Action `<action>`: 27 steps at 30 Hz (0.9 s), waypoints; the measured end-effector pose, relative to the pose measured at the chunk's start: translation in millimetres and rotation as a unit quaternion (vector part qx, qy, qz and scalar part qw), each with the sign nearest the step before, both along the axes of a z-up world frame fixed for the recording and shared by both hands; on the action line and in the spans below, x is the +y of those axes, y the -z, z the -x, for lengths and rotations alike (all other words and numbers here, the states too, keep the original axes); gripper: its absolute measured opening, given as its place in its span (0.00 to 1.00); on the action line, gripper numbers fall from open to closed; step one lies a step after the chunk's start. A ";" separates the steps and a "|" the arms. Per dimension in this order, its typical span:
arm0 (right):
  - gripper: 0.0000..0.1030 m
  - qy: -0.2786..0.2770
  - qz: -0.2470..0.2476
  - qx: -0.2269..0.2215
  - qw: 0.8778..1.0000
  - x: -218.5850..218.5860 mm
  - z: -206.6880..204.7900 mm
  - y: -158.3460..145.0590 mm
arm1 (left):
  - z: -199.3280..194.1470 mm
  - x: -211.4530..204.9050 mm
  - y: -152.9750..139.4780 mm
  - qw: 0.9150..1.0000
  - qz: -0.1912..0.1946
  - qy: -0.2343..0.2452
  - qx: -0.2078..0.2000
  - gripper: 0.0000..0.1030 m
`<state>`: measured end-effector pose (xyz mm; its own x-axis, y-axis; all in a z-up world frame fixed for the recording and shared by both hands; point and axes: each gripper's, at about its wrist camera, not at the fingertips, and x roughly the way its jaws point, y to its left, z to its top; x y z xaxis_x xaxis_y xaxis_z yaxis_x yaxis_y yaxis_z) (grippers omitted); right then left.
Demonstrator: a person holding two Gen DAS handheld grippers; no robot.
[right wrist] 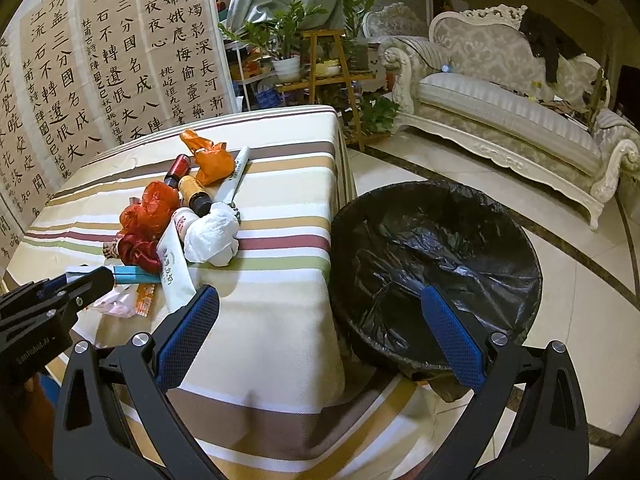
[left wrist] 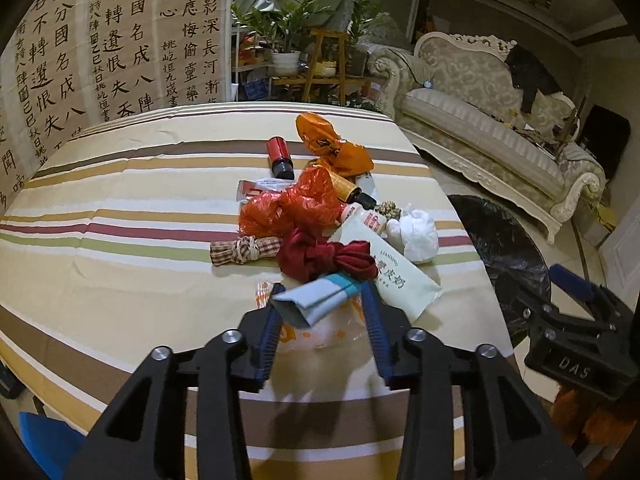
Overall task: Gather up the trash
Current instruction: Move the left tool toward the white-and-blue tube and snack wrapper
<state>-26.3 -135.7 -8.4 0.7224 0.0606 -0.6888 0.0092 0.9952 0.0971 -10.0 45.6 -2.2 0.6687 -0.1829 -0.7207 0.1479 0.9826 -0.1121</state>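
My left gripper is low over the striped table. A folded light-blue carton lies crosswise between its jaws, with its ends touching both blue pads. Just beyond is the trash pile: a dark red ribbon, a red plastic bag, an orange bag, two small bottles, a white wad and a pale green tube. A clear printed bag lies under the carton. My right gripper stands wide open with nothing in it, between the table's corner and the black-lined bin.
The bin stands on the tiled floor against the table's right edge. Behind it, a cream sofa runs along the right. A wooden plant stand is behind the table. Calligraphy sheets cover the left wall.
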 end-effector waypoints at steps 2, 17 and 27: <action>0.96 0.000 0.000 0.000 1.000 -0.7 0.4 0.3 | 0.0 -0.3 -0.7 1.000 -0.005 -0.006 -0.003 0.42; 0.96 -0.006 0.004 0.004 1.000 6.5 -1.8 3.9 | 5.6 1.5 10.5 1.000 -0.001 0.006 0.022 0.29; 0.96 -0.010 0.007 0.004 1.000 9.0 0.0 2.8 | -1.3 5.6 9.6 1.000 0.017 -0.005 0.025 0.29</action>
<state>-26.2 -126.7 -11.2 0.7153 0.0653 -0.6958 -0.0095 0.9964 0.0838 -8.7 51.3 -11.8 0.6332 -0.2018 -0.7472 0.1321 0.9794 -0.1526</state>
